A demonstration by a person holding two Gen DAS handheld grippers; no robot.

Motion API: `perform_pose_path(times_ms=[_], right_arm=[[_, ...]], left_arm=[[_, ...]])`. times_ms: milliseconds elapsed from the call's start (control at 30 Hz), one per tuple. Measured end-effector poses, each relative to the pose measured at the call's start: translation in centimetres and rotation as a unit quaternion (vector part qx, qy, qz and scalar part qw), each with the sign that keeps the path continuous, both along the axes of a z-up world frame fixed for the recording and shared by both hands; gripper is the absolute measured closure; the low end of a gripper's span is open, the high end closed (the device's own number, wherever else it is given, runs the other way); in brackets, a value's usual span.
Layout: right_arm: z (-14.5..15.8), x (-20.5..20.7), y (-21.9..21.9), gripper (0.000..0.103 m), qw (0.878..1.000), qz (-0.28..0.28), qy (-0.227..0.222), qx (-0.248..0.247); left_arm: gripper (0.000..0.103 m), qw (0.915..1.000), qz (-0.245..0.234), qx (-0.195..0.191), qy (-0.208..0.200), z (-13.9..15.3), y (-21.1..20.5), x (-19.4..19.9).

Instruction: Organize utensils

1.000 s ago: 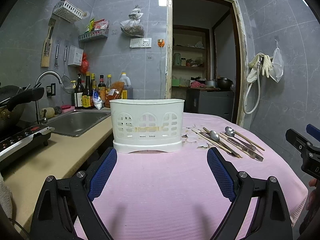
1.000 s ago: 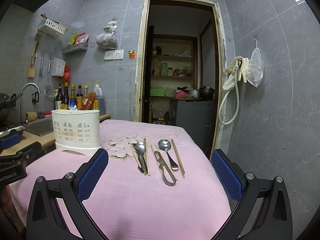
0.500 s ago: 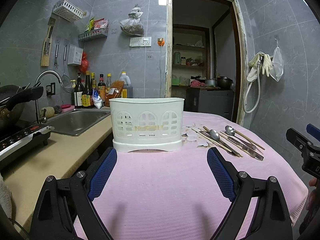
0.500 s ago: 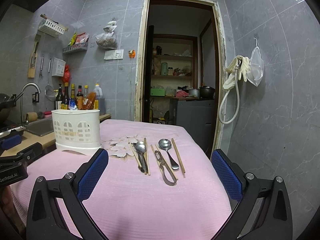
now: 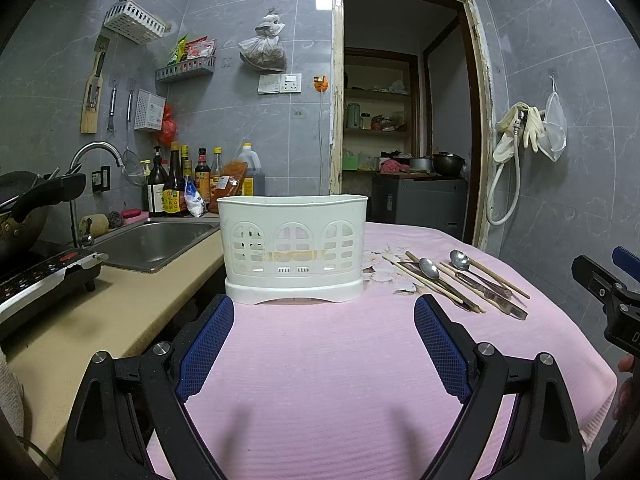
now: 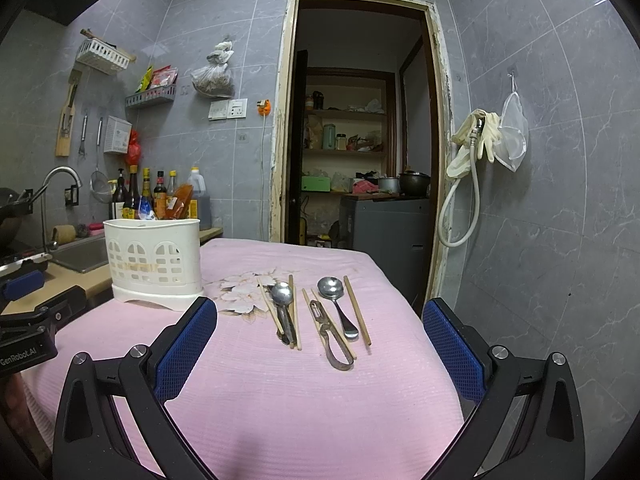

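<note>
Nothing has shifted since earlier. Left gripper [image 5: 324, 334] and right gripper [image 6: 320, 342] both gape wide, empty. Utensils [image 6: 316, 314] lie beside white caddy [image 6: 154, 260]. Start stage; right must descend onto one piece.

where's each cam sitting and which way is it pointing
Left wrist: on the left gripper, low over the pink tablecloth, facing the white caddy; the right gripper shows at the right edge.
Right wrist: on the right gripper, facing the spoons, chopsticks and peeler; the left gripper shows at the left edge.
Shared: caddy, utensils, doorway.
</note>
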State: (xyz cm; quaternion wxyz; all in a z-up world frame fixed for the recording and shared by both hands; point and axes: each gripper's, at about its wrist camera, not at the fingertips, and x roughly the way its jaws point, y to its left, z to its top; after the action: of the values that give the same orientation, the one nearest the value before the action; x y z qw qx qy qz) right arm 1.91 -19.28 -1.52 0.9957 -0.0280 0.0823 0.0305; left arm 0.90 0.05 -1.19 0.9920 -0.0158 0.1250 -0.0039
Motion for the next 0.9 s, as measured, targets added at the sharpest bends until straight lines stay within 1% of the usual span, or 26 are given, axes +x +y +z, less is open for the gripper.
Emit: perform_pose_path(times_ms=[900], right_arm=[[-0.11, -0.03, 0.23, 0.000, 1.000, 0.001, 0.003, 0.003]], left_arm=[[0.015, 1.0000, 0.000, 0.001, 0.001, -0.09, -0.06, 0.07]])
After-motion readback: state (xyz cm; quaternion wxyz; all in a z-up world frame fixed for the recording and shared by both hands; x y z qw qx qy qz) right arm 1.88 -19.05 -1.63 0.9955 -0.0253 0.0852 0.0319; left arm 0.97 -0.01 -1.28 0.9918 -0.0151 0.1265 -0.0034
